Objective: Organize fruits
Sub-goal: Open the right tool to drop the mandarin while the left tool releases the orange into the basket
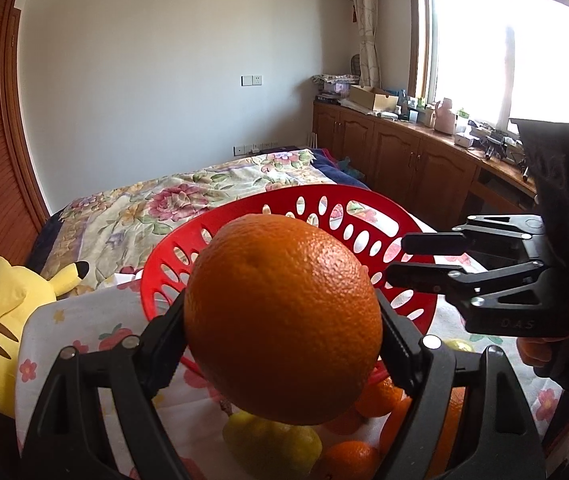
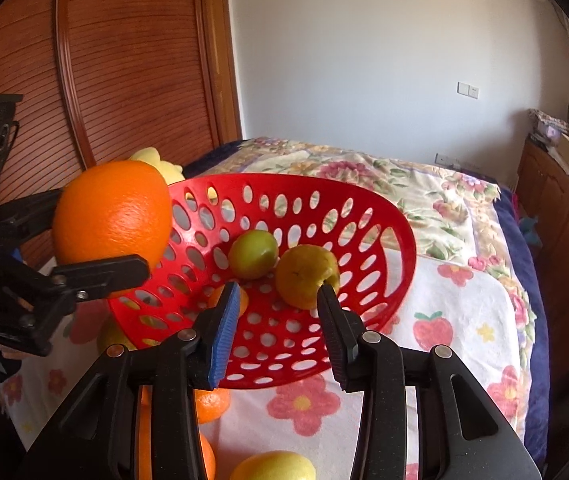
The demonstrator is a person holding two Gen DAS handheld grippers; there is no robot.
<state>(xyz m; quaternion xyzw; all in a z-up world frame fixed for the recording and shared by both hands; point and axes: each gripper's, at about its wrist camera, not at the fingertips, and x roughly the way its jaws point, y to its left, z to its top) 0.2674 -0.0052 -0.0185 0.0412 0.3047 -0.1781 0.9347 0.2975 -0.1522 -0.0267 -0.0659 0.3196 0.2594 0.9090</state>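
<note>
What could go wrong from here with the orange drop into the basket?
The left gripper holds the large orange at the red basket's rim, not over its middle; released here, it may roll out. The right gripper, empty, sits over the bowl near two yellow-green fruits and could be hit.

Both wrist views close, angled down, facing bed; share red basket (image 1: 188, 240).

Daylight floods our two fisheye views.
The window (image 1: 512, 52) glares white; we see walls bowing, corners going black, and the orange (image 1: 282, 322) near the lens slightly soft.
</note>
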